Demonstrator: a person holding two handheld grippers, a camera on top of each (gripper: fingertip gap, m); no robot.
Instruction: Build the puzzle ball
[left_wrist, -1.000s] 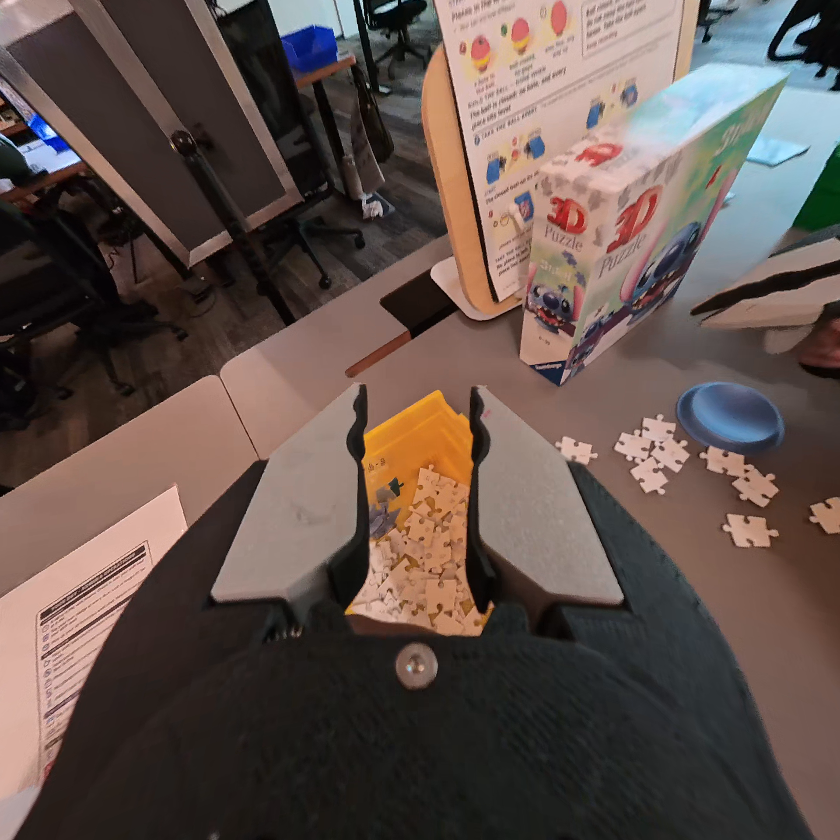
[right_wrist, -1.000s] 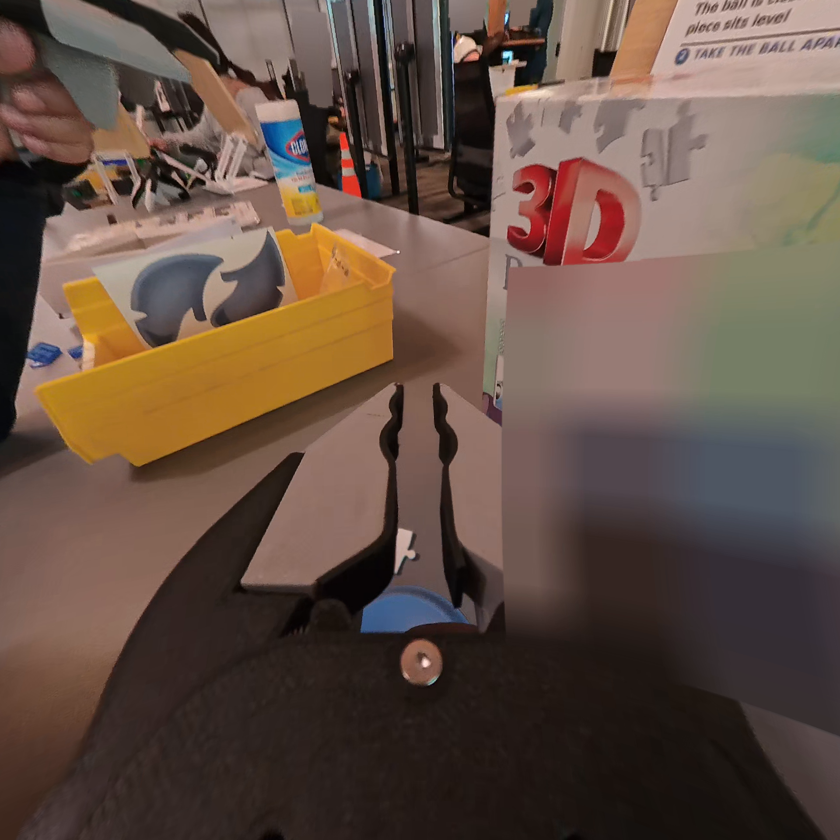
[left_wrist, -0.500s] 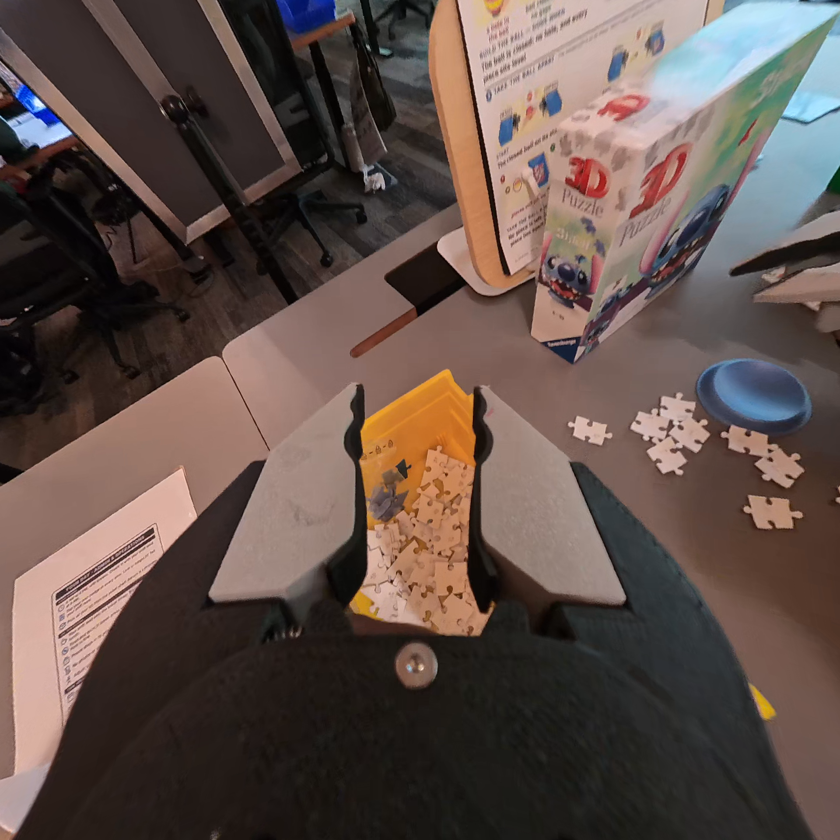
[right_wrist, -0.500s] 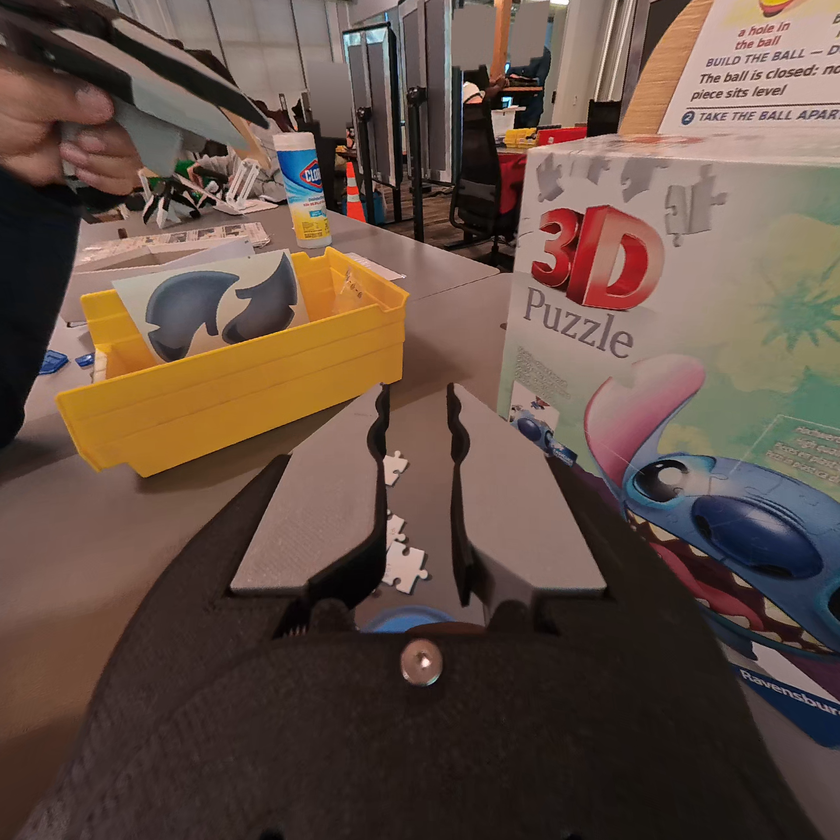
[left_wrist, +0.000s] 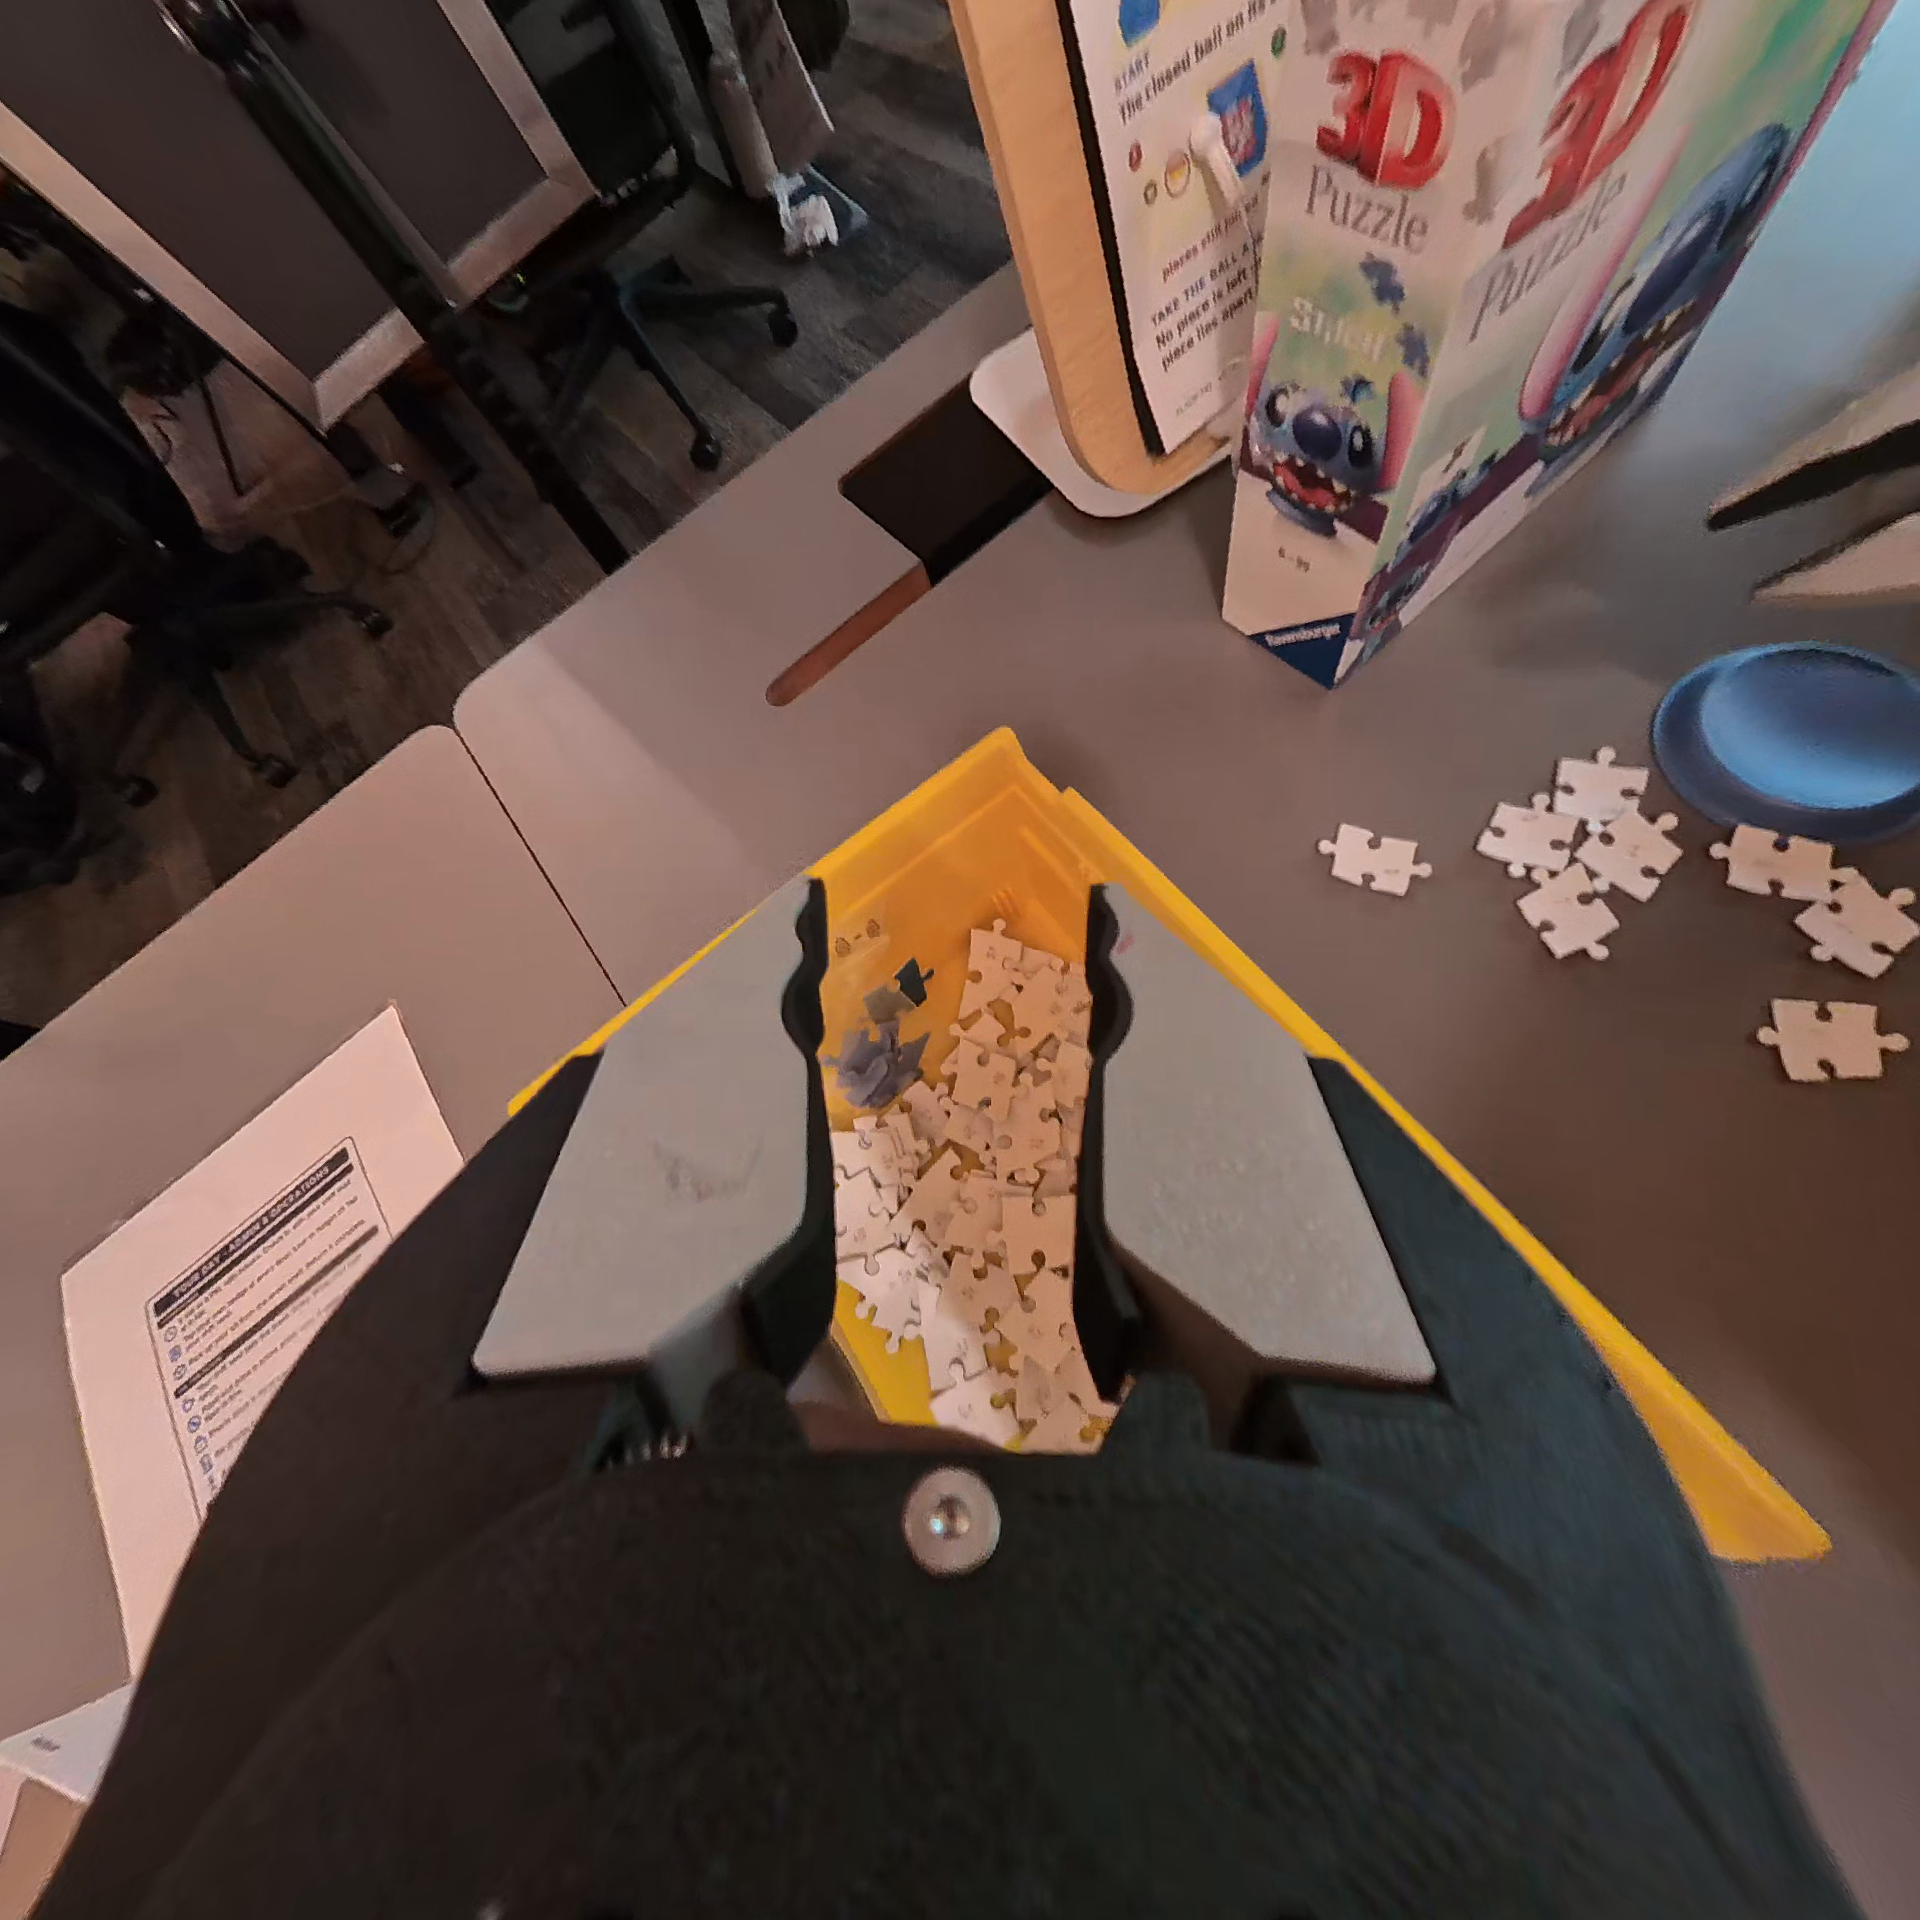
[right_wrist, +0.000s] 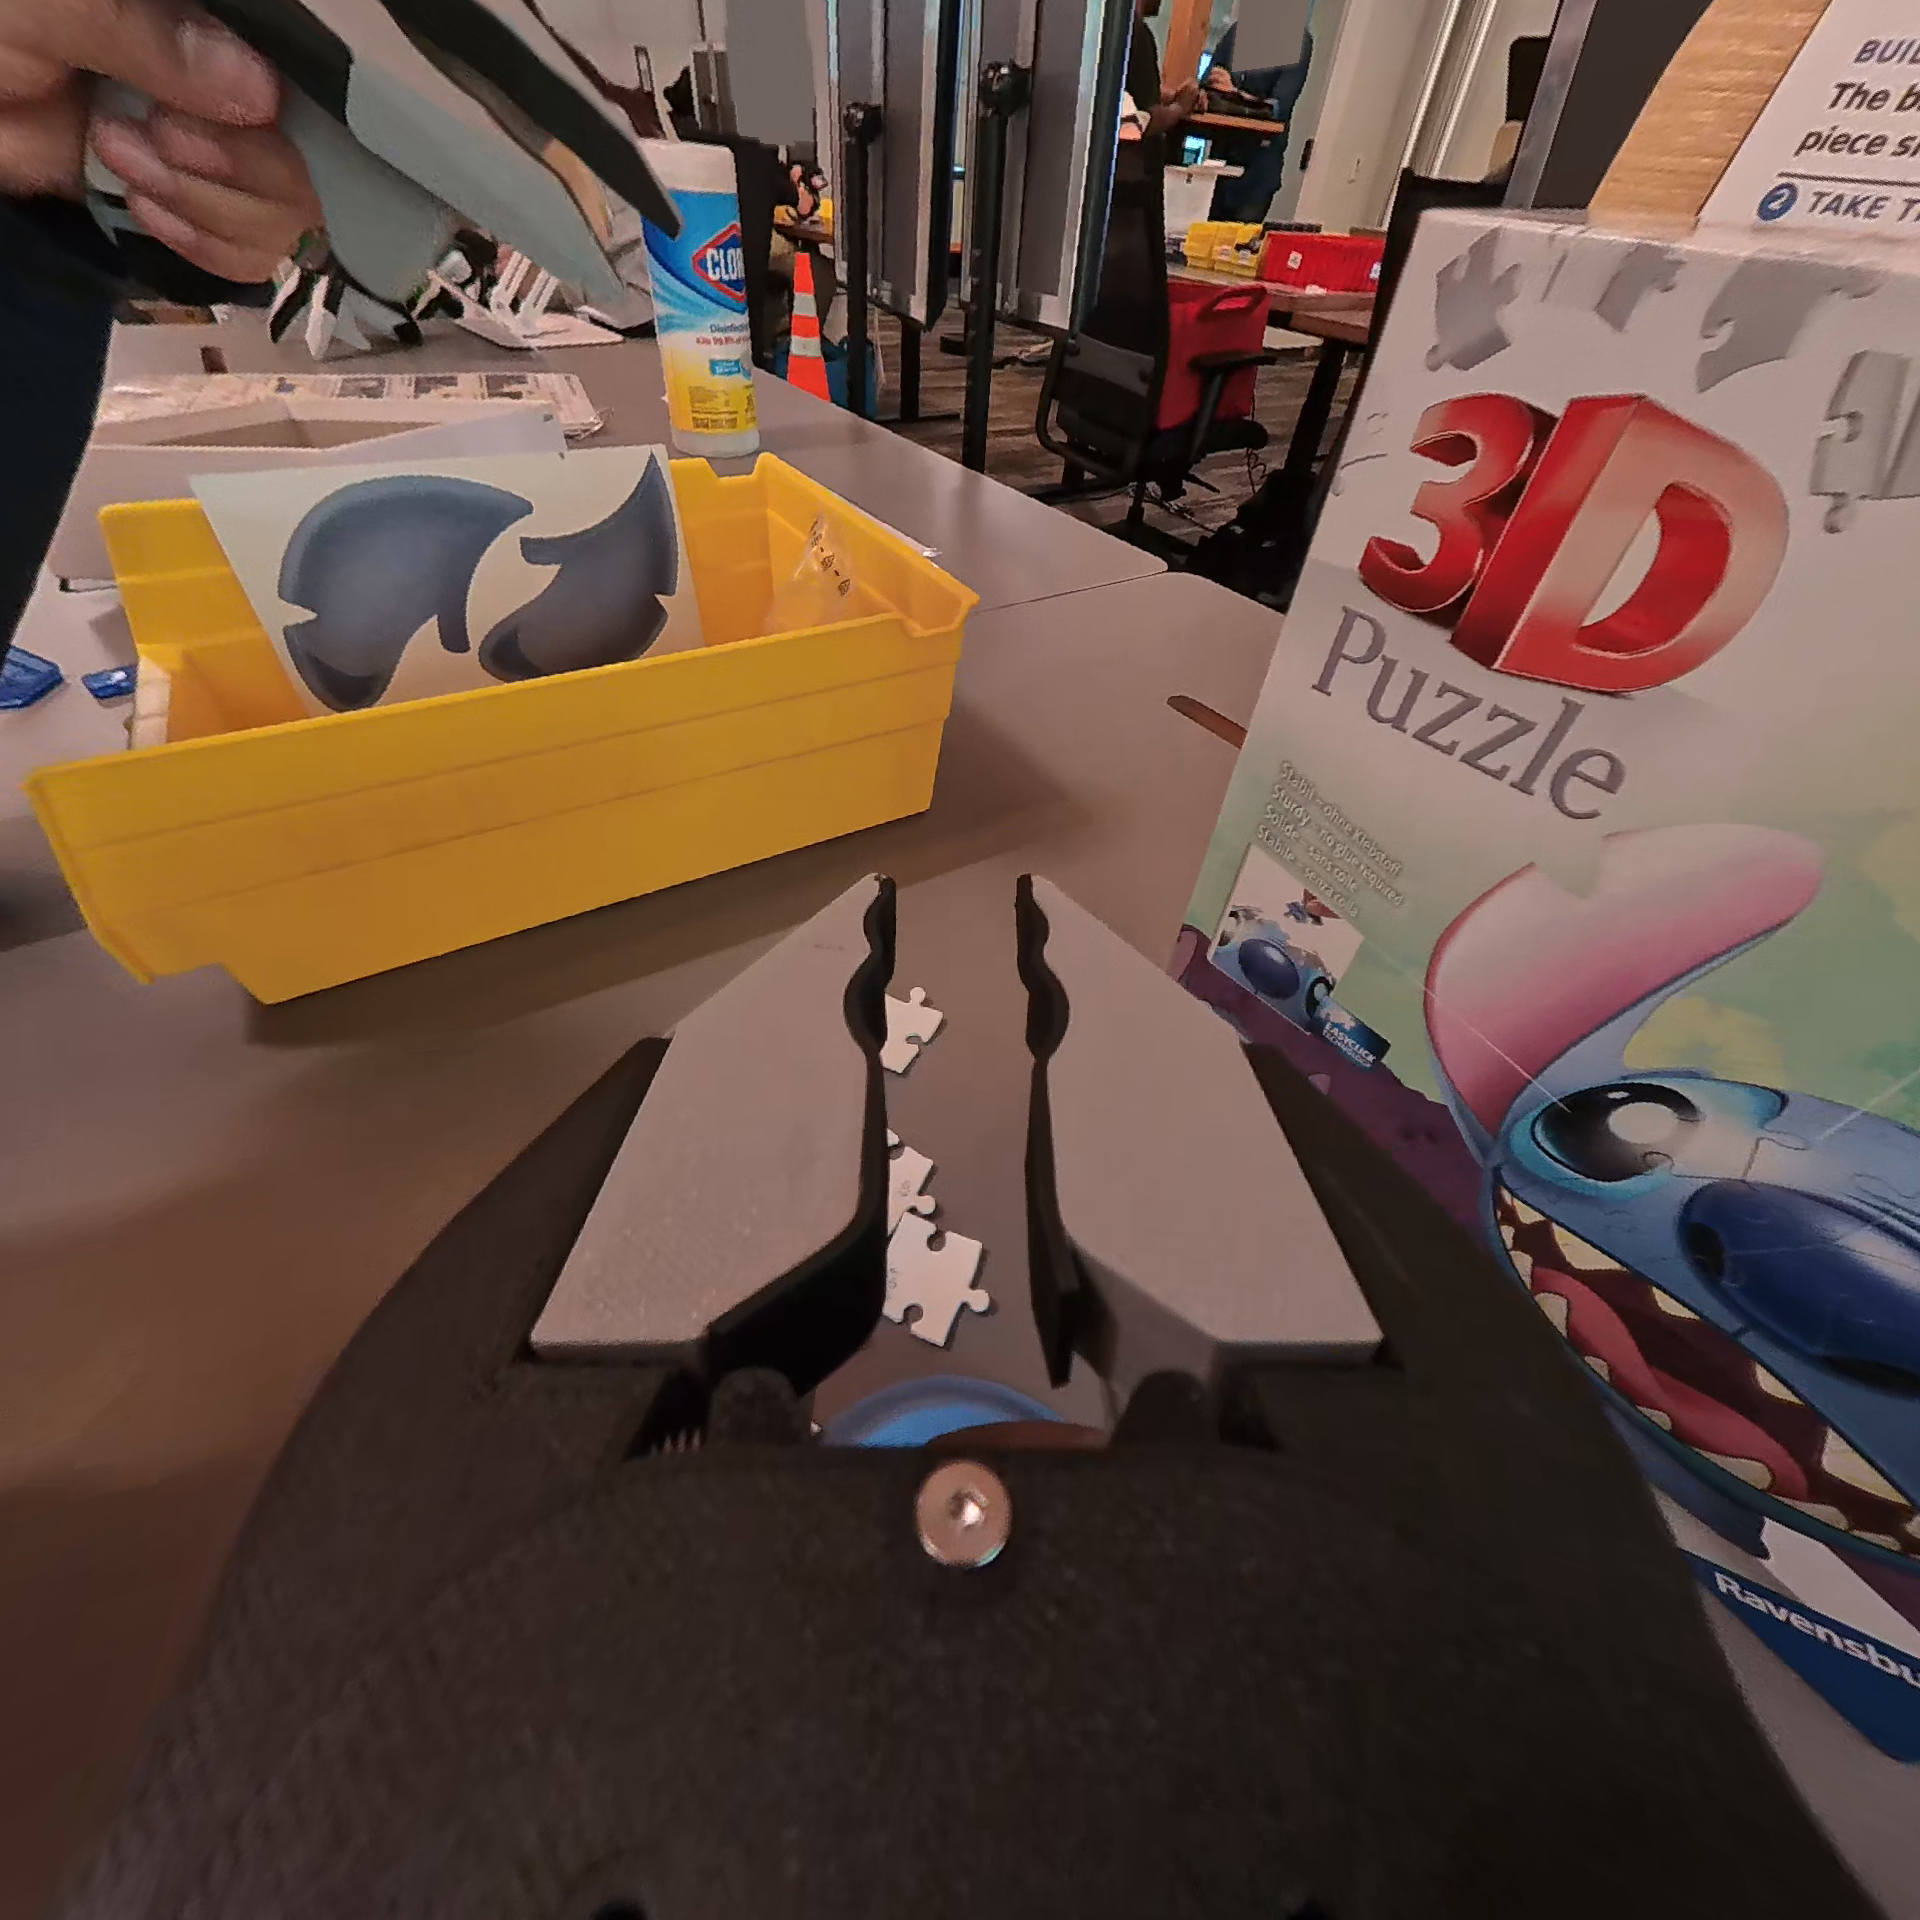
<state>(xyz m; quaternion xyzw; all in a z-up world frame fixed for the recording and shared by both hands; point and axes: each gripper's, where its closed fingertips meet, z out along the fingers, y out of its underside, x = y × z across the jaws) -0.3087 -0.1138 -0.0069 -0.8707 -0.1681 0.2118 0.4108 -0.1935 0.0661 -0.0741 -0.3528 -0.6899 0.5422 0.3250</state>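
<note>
My left gripper (left_wrist: 951, 909) is open and empty, held above a yellow bin (left_wrist: 1195, 940) that holds a heap of white puzzle pieces (left_wrist: 987, 1164). Several loose white pieces (left_wrist: 1590, 862) lie face down on the grey table beside a blue round stand (left_wrist: 1797, 743). My right gripper (right_wrist: 948, 899) is open and empty, low over the table above loose pieces (right_wrist: 930, 1283), with the blue stand (right_wrist: 935, 1413) under its base. The yellow bin (right_wrist: 499, 790) sits to its far left with a printed sheet (right_wrist: 457, 577) leaning inside. The left gripper (right_wrist: 436, 145) shows at upper left, held by a hand.
The tall puzzle box (left_wrist: 1475, 312) (right_wrist: 1600, 831) stands upright close to the right gripper's right side. A wooden instruction board (left_wrist: 1101, 229) stands behind it. A paper sheet (left_wrist: 229, 1278) lies left of the bin. A wipes canister (right_wrist: 701, 312) stands beyond the bin. About 25 cm separates my left fingertips from my right.
My left gripper has moved lower and closer over the yellow bin. My right gripper has opened wider and pulled back a little from the puzzle box.
</note>
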